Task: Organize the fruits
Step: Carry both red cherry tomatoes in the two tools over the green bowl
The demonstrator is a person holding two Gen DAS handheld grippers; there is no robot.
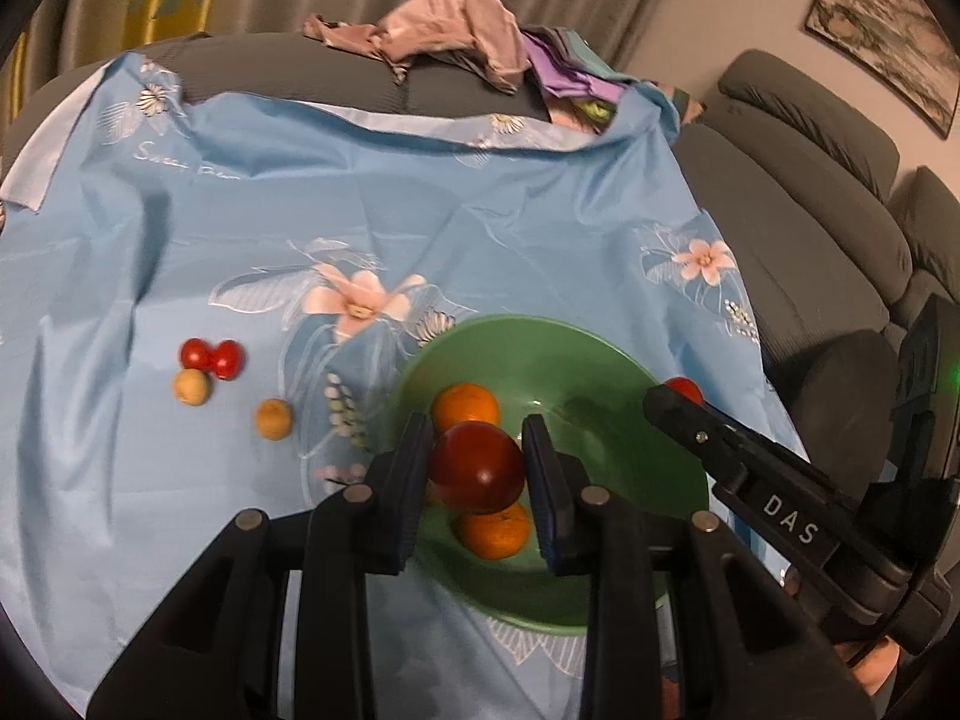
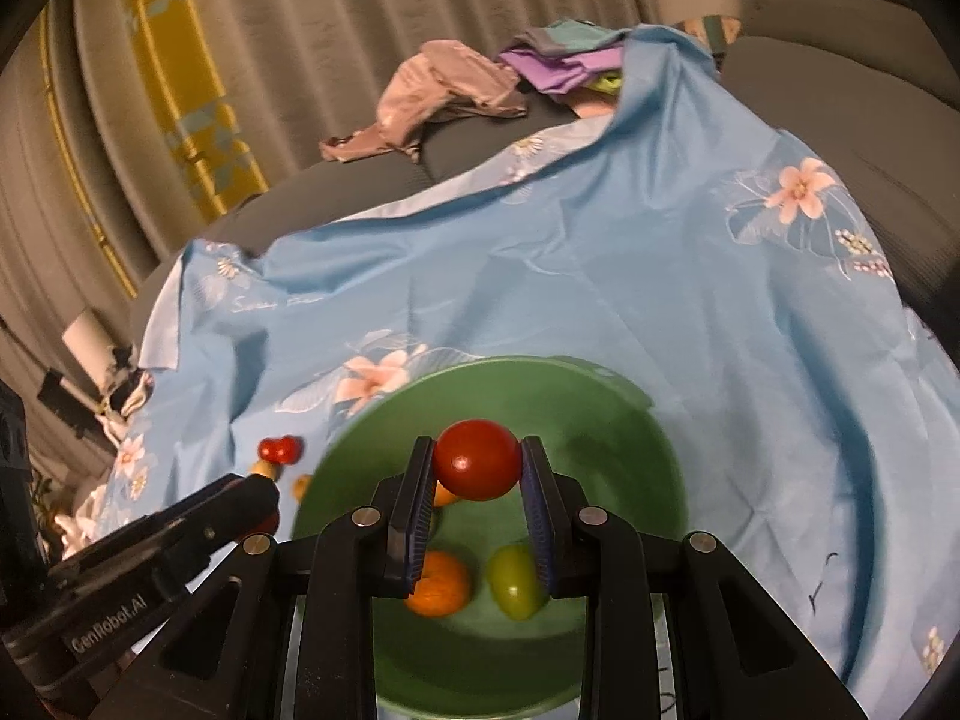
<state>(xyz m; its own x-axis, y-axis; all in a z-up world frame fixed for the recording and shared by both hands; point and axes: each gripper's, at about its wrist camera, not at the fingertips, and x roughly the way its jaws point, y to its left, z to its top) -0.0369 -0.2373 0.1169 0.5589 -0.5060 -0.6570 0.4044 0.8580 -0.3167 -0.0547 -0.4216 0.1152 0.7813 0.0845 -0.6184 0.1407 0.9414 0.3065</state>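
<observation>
My left gripper is shut on a dark red round fruit, held just above the green bowl. Two oranges lie in the bowl below it. My right gripper is shut on a brighter red tomato, also over the bowl, which in the right wrist view holds an orange and a green fruit. Each gripper shows at the edge of the other's view: the right gripper and the left gripper. Two small red tomatoes and two tan balls lie loose on the cloth, left of the bowl.
A light blue floral cloth covers the grey cushioned surface where everything sits. A heap of pink and purple clothes lies at the far edge. Grey sofa cushions rise to the right, and curtains hang behind.
</observation>
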